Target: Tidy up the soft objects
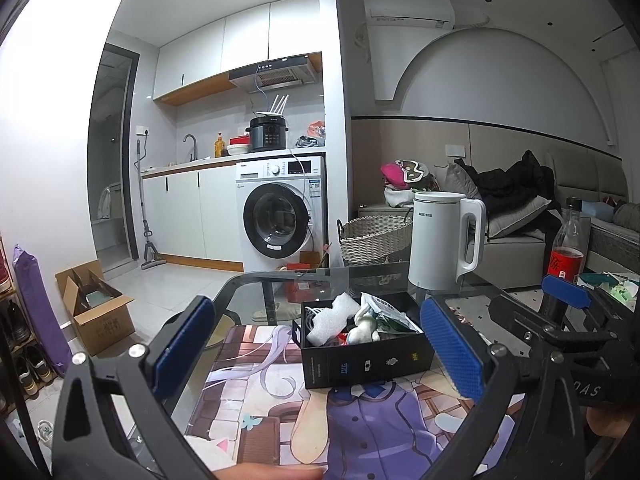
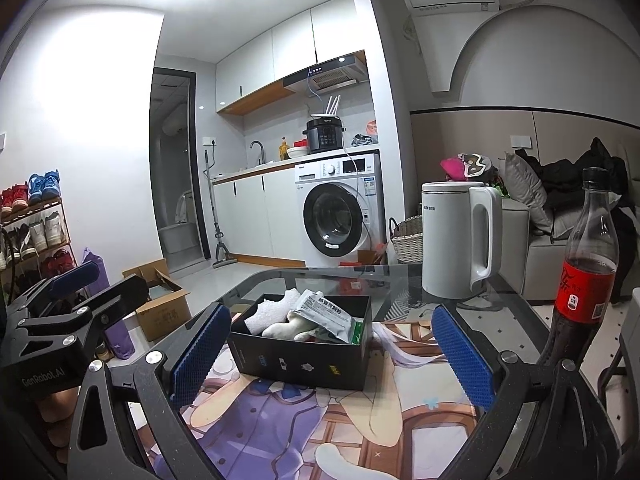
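Your left gripper (image 1: 320, 344) and right gripper (image 2: 332, 356) hover released, empty, just before the box (image 2: 304, 364), where soft things are already gathered.

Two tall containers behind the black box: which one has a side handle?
The white kettle: it has a loop handle on its right side. The cola bottle is dark, red-labelled, black-capped, with no handle.

Each black angular two-finger gripper (image 1: 318, 344) (image 2: 332, 356) carries blue textured rubber pads (image 1: 452, 350), silver screws (image 2: 154, 357) and white "GenRobot.AI" lettering (image 2: 44, 377).
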`<state>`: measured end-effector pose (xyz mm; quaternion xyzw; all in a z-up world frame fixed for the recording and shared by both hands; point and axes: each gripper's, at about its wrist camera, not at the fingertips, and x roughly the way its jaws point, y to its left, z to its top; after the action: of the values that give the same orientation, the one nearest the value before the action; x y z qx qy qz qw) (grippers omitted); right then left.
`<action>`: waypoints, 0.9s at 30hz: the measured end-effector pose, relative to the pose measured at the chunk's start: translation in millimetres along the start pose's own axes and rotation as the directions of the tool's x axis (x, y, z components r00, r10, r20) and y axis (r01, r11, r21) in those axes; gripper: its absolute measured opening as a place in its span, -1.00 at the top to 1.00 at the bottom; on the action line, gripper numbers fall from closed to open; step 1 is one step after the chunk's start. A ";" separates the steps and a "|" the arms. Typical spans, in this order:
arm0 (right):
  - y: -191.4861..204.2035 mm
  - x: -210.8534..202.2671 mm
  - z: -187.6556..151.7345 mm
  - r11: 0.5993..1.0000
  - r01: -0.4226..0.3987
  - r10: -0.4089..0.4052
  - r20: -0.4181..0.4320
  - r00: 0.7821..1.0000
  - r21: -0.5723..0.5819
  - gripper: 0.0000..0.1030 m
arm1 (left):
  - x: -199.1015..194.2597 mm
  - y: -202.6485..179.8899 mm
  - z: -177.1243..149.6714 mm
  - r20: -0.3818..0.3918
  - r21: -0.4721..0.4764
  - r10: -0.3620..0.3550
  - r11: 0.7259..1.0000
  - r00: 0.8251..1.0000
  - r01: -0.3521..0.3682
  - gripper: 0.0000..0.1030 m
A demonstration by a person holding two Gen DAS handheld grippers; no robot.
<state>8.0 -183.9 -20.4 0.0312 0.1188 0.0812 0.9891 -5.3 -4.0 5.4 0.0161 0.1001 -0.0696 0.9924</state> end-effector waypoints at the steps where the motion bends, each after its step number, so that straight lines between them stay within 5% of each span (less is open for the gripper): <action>1: -0.9 -0.2 0.4 1.000 0.000 0.000 0.000 1.000 -0.002 -0.99 | 0.2 -0.9 -0.2 -0.001 0.000 -0.001 1.000 1.000 0.001 -1.00; 27: -0.7 1.1 -4.5 1.000 0.002 -0.002 -0.003 1.000 -0.006 -0.99 | 1.9 -0.4 -0.8 -0.016 -0.022 0.000 1.000 1.000 -0.001 -1.00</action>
<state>8.1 -184.3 -25.0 0.0281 0.1203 0.0807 0.9891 -3.7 -4.7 4.2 0.0058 0.1090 -0.0682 0.9917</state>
